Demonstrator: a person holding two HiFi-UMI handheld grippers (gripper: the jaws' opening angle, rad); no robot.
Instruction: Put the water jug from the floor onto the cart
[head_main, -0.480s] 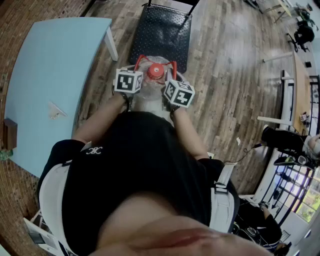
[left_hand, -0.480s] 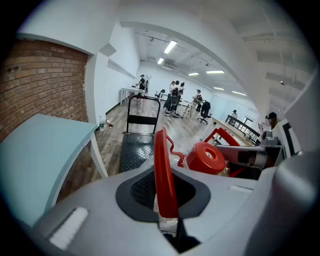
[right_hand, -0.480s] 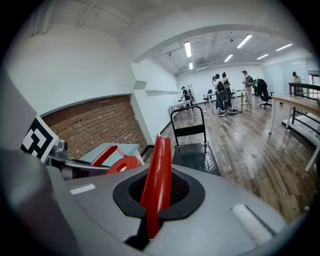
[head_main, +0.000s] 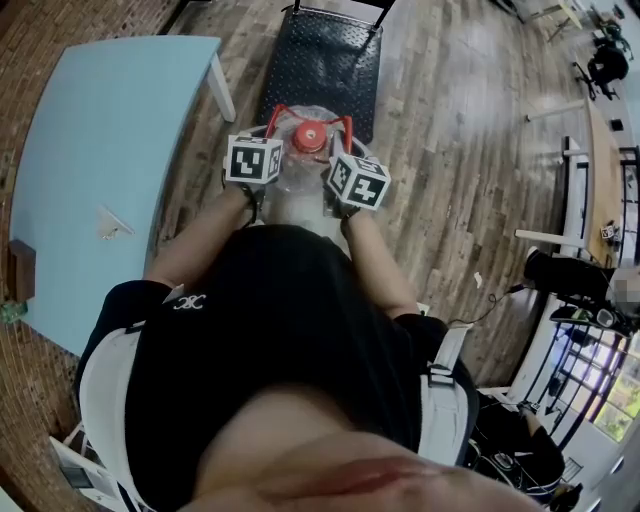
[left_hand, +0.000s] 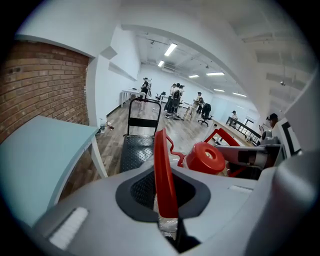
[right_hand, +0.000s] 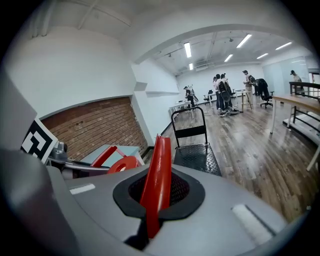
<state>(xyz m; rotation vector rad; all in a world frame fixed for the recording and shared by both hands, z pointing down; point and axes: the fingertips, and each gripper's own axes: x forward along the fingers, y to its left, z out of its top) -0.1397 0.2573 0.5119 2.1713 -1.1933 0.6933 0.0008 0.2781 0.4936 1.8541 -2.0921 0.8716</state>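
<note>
i have both claws clamped on the red handle. the left claw is all but closed on one side of it, and the right claw is pinched fully tight on the other side. over the last half second the water jug and both claws have crept a little toward the cart, so the red cap now sits closer to the deck's near edge. the jug hangs between my hands, just short of that edge. i judge the carry is nearly done, with the set-down on the deck still ahead.
</note>
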